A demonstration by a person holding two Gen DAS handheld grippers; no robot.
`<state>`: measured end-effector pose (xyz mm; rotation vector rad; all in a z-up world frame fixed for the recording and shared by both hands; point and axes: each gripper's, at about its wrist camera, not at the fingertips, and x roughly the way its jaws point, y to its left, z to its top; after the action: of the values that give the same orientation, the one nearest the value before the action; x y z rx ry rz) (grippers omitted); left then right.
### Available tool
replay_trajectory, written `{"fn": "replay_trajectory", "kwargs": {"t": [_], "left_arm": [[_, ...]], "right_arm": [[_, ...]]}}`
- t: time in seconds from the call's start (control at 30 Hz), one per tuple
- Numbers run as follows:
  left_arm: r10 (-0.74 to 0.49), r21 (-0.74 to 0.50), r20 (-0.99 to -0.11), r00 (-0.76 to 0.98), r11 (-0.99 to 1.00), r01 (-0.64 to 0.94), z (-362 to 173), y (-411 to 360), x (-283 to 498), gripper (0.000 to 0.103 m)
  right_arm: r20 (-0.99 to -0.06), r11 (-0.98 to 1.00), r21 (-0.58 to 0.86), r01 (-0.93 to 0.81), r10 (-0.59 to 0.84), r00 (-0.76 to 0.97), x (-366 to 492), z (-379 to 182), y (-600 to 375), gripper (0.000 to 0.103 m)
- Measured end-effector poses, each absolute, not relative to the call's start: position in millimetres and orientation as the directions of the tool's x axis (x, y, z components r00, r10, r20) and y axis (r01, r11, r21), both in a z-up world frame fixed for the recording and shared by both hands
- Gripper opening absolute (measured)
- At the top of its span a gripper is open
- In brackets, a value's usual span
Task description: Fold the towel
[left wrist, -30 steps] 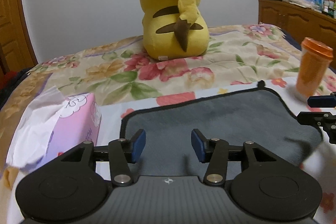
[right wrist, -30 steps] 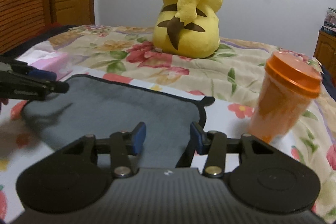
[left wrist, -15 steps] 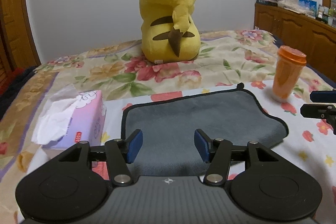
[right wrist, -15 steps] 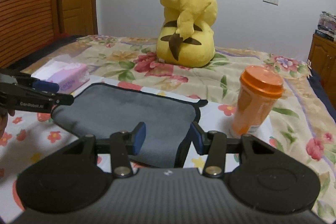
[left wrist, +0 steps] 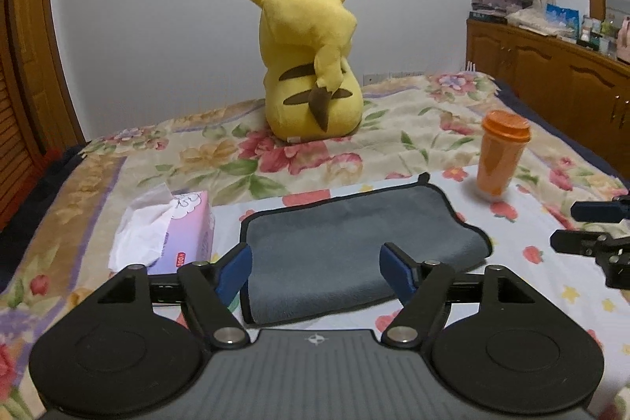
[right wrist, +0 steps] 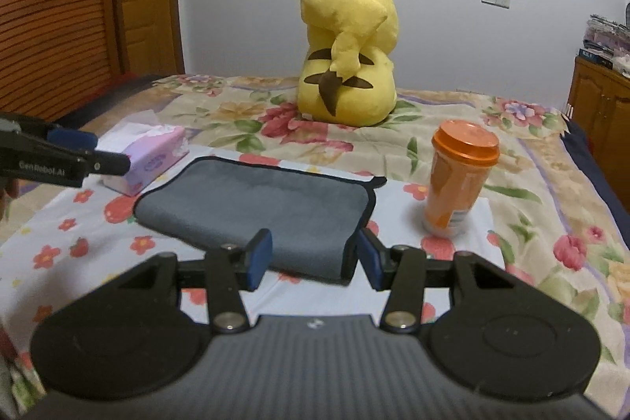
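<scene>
Both tongs, left [left wrist: 315,268] and right [right wrist: 311,256], are gaping wide, holding nothing, above the folded grey towel [left wrist: 346,243]; pinching matching corners should be keeping edges aligned.

The towel [left wrist: 354,243] is lying on the bed [left wrist: 393,144], near the middle. The tissue box [left wrist: 177,231] is sitting just left of it, the cup [left wrist: 502,154] standing to its right and a little farther off. The plush [left wrist: 311,65] is sitting farther back, behind the towel. A cabinet [left wrist: 551,73] is standing at the far right, beyond the bed.
</scene>
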<state>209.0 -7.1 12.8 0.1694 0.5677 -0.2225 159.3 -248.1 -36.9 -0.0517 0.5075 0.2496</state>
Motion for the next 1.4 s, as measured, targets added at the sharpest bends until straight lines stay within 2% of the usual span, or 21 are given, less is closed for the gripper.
{"fn": "replay_trajectory", "kwargs": {"t": [0.1,0.33,0.4,0.43,0.5,0.57,0.83,1.03,1.13,1.4], "left_arm": [[-0.163,0.105,-0.545,0.822,0.96,0.26,21.1,-9.2,195.4,0.081],[-0.16,0.113,-0.539,0.827,0.959,0.259,32.7,-12.7,166.5,0.096],[-0.161,0.109,-0.539,0.827,0.96,0.258,35.0,-13.0,159.6,0.099],[-0.161,0.107,-0.538,0.827,0.96,0.257,36.2,-12.9,156.4,0.101],[-0.158,0.105,-0.534,0.831,0.962,0.25,40.7,-12.7,150.1,0.103],[-0.159,0.101,-0.53,0.833,0.963,0.249,44.6,-12.8,144.4,0.103],[-0.118,0.129,-0.516,0.848,0.968,0.214,55.1,-16.3,125.0,0.103],[-0.089,0.141,-0.509,0.856,0.972,0.185,62.8,-15.9,105.1,0.103],[-0.085,0.126,-0.509,0.857,0.977,0.171,68.6,-12.8,95.5,0.103],[-0.095,0.083,-0.496,0.863,0.984,0.155,79.9,-5.7,65.2,0.103]], "right_arm": [[-0.481,0.969,0.021,-0.246,0.226,0.847,147.8,-30.7,-248.4,0.049],[-0.466,0.971,0.017,-0.238,0.218,0.857,127.2,-17.1,-252.0,0.052],[-0.463,0.972,0.014,-0.236,0.215,0.86,121.8,-13.2,-253.2,0.059],[-0.46,0.973,0.019,-0.23,0.213,0.862,118.9,-11.2,-254.4,0.066],[-0.455,0.974,0.023,-0.224,0.209,0.865,114.2,-7.6,-255.6,0.07],[-0.449,0.975,0.018,-0.223,0.207,0.869,109.1,-4.2,-256.0,0.079],[-0.428,0.975,0.011,-0.22,0.204,0.881,91.5,8.2,-256.2,0.098],[-0.418,0.976,0.001,-0.218,0.199,0.886,77.0,17.6,-255.0,0.099],[-0.405,0.979,0.0,-0.206,0.188,0.895,66.8,24.5,-255.6,0.103],[-0.384,0.983,-0.001,-0.181,0.167,0.908,43.3,36.0,-256.8,0.103]]}}
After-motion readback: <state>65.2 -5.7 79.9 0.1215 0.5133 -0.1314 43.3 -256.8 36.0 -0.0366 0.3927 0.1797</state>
